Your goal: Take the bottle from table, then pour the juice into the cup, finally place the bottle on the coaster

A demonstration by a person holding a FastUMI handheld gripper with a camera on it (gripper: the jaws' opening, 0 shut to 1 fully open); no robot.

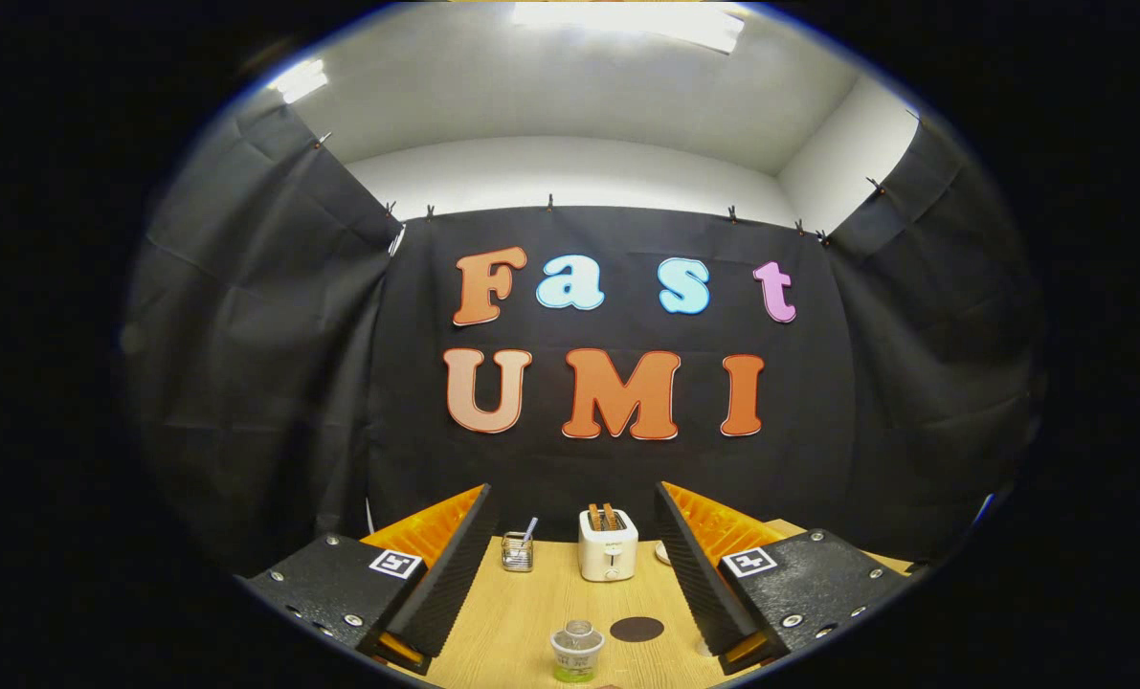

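A small bottle (576, 653) with a clear cap, a pale label and green juice stands upright on the wooden table (522, 622), low between my fingers. A round dark coaster (637, 629) lies flat just right of it, apart from it. My gripper (572, 493) is open and held above the table, with nothing between its fingers. A pale rounded object (662, 552) peeks out behind the right finger; I cannot tell whether it is the cup.
A white toaster (608, 545) with two slices in it stands at the back of the table, against the black cloth wall. A wire mesh holder (517, 552) with a straw stands to its left.
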